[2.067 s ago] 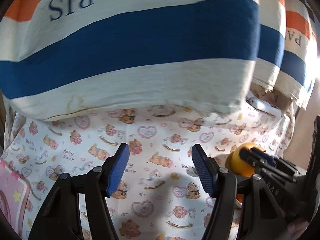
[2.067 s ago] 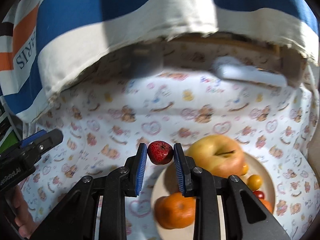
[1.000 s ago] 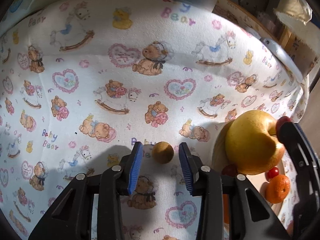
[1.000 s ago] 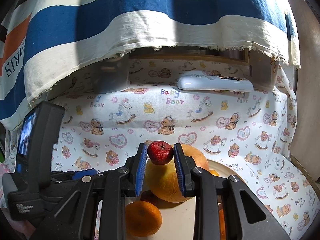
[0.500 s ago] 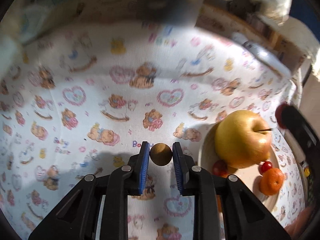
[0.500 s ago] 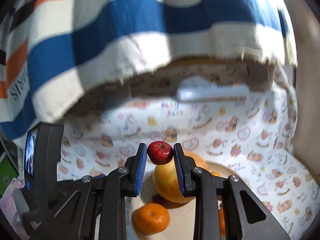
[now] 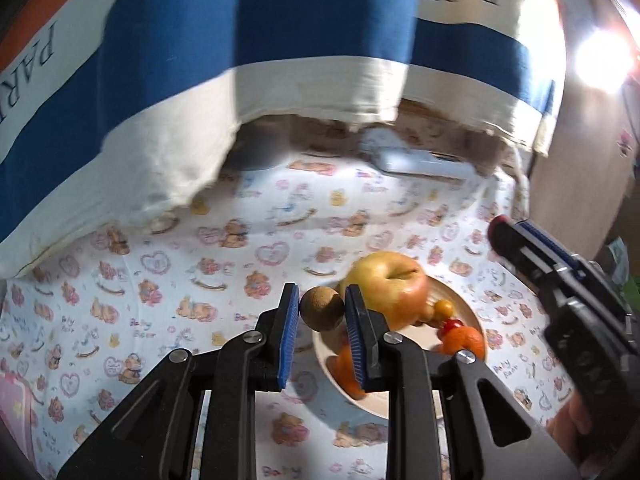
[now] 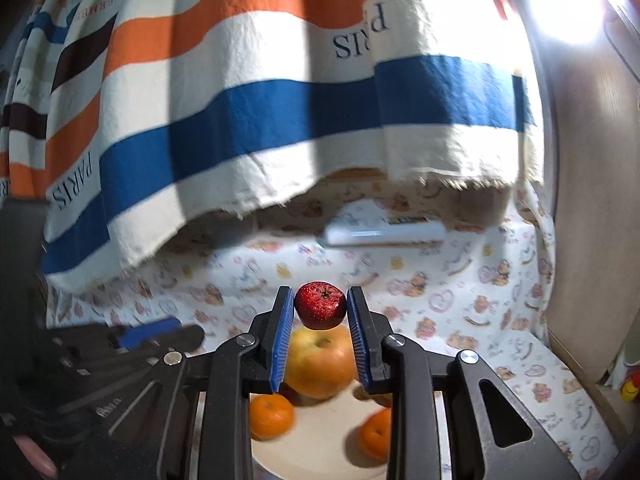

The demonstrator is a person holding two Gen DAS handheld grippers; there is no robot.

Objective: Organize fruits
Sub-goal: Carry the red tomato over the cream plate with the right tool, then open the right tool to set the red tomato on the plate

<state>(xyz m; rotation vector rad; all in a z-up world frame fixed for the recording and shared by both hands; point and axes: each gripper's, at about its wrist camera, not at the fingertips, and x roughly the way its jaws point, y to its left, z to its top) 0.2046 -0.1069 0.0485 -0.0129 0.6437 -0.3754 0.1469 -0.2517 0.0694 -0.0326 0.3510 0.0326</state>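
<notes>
My left gripper is shut on a small round brown fruit, lifted above the bear-print cloth. My right gripper is shut on a small red fruit and hangs above a pale plate. On that plate lie a big yellow-red apple and two mandarins. In the left wrist view the same plate shows the apple, mandarins and tiny red and orange fruits. The right gripper reaches in from the right there.
A striped blue, orange and cream cloth hangs low over the back of the table. A white remote-like device lies at the back on the bear-print cloth. A wooden panel bounds the right side. A bright lamp glares at the top right.
My left gripper closed on the brown fruit and lifted it off the cloth. Both grippers rose, so the striped cloth now fills the upper views. The red fruit stayed gripped.
</notes>
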